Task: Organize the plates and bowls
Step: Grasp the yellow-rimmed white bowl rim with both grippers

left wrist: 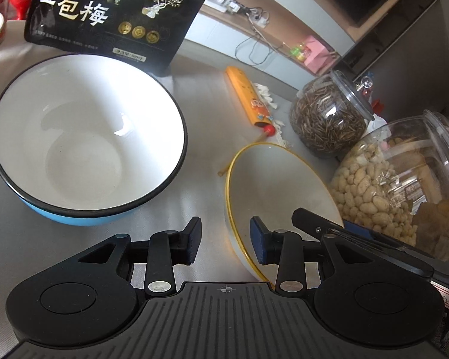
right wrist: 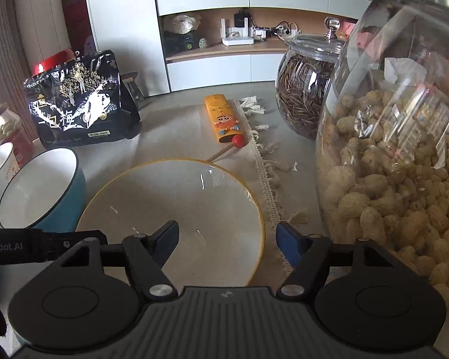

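Now grasp step: right gripper [right wrist: 227,239] open, straddling yellow-rimmed bowl [right wrist: 176,209] rim; left gripper [left wrist: 226,239] open, empty; next close, lift into blue bowl [left wrist: 86,137] ahead-left

your left wrist view looks steeply down on the table [left wrist: 200,137] from close above, facing the black snack bag [left wrist: 116,15]. your right wrist view sits lower and more level, looking across toward the shelving [right wrist: 254,30]. both share the blue bowl [left wrist: 86,131], the yellow-rimmed bowl [left wrist: 272,185] and the two jars.
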A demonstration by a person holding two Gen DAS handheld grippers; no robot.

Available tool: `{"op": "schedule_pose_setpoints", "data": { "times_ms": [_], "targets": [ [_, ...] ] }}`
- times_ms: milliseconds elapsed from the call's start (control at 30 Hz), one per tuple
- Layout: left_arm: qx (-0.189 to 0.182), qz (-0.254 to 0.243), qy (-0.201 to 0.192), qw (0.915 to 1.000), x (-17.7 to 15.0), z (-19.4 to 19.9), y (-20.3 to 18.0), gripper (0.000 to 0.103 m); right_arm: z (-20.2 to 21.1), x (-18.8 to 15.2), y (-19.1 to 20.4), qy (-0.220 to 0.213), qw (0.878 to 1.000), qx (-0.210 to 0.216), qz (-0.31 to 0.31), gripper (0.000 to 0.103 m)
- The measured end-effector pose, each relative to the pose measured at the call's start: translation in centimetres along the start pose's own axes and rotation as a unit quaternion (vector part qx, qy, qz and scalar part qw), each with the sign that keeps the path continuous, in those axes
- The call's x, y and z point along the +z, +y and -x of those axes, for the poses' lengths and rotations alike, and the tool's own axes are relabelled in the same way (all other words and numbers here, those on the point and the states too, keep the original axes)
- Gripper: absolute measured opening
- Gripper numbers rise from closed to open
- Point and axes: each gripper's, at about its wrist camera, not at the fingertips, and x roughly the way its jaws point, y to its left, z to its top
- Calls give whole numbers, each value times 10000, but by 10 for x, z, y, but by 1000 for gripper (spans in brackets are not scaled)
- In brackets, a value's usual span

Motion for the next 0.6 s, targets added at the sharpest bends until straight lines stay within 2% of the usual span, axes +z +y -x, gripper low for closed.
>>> {"op": "schedule_pose_setpoints", "data": {
  "times_ms": [100, 133, 200, 367, 600],
  "targets": [
    [-89, 52, 79, 9999, 1, -11, 4, 36, -18, 0, 1, 180, 9997, 93, -111, 67],
    [-173, 41, 104, 9998, 1, -12, 5, 32, -22, -1, 0, 238, 9994, 182, -176, 64],
    [-356, -52, 156, 9992, 0, -10, 5, 19, -22, -3, 0, 252, 9991, 254, -217, 63],
    [28, -164, 158, 9997, -8, 8, 6, 20, 0, -5, 11, -23, 9978, 653, -85, 63],
    [217, -82, 289, 9993, -34, 61, 29, 24, 21, -23, 48, 59, 9941, 1027, 341, 63]
  ]
}}
